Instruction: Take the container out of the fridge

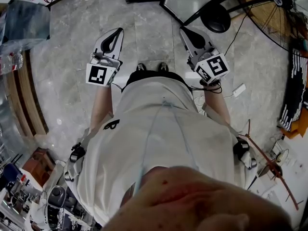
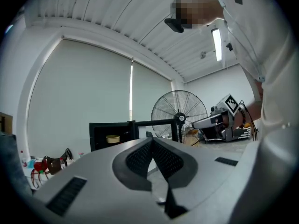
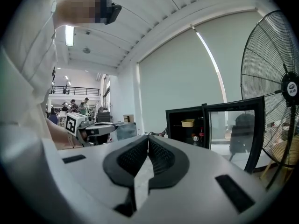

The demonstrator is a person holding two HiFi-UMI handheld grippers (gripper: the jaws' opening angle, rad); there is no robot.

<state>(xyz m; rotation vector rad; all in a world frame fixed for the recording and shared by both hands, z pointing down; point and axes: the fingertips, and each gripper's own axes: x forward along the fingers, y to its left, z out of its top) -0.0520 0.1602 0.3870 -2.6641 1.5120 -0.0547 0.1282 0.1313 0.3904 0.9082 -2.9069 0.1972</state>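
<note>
Jaws L+R shut; container (image 3: 188, 122) well ahead in fridge (image 3: 168, 126).

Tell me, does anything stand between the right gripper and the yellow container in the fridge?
Nothing visible does. The fridge door is swung open to the right, and the yellow container sits exposed inside, ahead of the shut right gripper.

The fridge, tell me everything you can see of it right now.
The fridge is a small black cabinet standing upright across the room, in front of a pale blind. Its door, a dark frame round a glass pane, is swung open to the right in the right gripper view. Inside, a yellowish container sits on the upper shelf, with what look like bottles below it. A large fan stands beside the door.
</note>
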